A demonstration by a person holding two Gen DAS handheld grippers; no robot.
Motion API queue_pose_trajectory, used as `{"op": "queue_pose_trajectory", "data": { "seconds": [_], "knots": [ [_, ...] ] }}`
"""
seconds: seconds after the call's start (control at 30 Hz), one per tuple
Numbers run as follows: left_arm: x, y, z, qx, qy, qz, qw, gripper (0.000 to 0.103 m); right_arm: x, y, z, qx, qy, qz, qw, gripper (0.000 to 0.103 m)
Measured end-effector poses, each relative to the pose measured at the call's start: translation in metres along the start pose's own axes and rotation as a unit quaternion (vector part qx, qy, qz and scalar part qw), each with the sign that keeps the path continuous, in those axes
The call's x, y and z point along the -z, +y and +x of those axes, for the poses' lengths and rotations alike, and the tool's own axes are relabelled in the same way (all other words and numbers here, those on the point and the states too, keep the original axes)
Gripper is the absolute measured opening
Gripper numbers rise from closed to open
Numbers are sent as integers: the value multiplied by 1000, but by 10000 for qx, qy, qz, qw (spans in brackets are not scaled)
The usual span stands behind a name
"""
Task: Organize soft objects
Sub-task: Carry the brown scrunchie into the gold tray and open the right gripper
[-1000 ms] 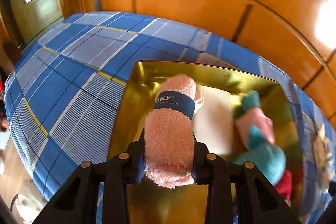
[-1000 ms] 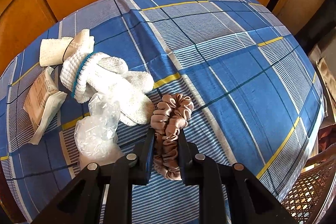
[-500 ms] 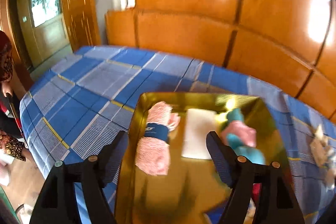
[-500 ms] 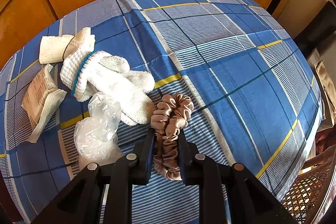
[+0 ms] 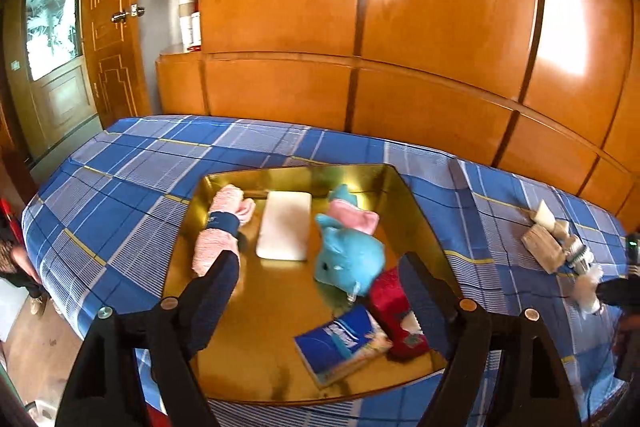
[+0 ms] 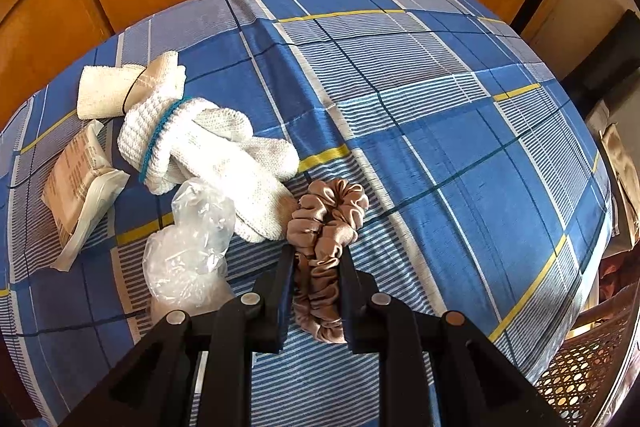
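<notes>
A gold tray (image 5: 280, 367) lies on the blue plaid bed. In it are a rolled pink washcloth (image 5: 218, 227) with a navy band, a white pad (image 5: 285, 225), a blue plush toy (image 5: 348, 259) with a pink cloth, a red pouch (image 5: 390, 307) and a blue packet (image 5: 340, 345). My left gripper (image 5: 320, 263) hangs above the tray's near side, its jaws opening wide with nothing held between them. In the right wrist view my right gripper (image 6: 316, 255) is shut on a beige satin scrunchie (image 6: 326, 227) lying on the bed.
Beside the scrunchie lie white knitted gloves (image 6: 208, 155), a crumpled clear plastic bag (image 6: 188, 251), a rolled white cloth (image 6: 120, 89) and a tan packet (image 6: 76, 183). Orange wooden cabinets (image 5: 400, 27) stand behind the bed. A wicker chair (image 6: 588, 367) is at the bed's right edge.
My left gripper let go of the pink washcloth, which now lies in the tray, and pulled back and up with its jaws spread. The right gripper has not moved.
</notes>
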State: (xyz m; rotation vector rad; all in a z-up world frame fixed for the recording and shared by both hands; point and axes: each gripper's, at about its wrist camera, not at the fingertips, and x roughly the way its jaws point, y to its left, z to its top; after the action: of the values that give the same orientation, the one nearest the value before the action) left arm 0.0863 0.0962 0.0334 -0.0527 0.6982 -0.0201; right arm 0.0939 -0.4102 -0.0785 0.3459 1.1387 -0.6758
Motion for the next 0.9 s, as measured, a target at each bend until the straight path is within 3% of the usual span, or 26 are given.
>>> {"op": "queue_pose_trajectory", "data": {
  "seconds": [0.47, 0.6, 0.73, 0.9],
  "knots": [
    [16, -11, -13, 100, 78, 135, 9998, 83, -3, -11, -10, -218, -256, 240, 9991, 18],
    [22, -14, -14, 102, 134, 168, 9997, 83, -5, -14, -23, -323, -618, 313, 9971, 18],
    [28, -14, -12, 94, 211, 167, 9996, 83, -6, -15, -45, -638, -1222, 342, 9899, 18],
    [31, -18, -10, 110, 262, 218, 9994, 83, -6, -3, -61, -1128, -1648, 7, 9799, 18]
  ]
}}
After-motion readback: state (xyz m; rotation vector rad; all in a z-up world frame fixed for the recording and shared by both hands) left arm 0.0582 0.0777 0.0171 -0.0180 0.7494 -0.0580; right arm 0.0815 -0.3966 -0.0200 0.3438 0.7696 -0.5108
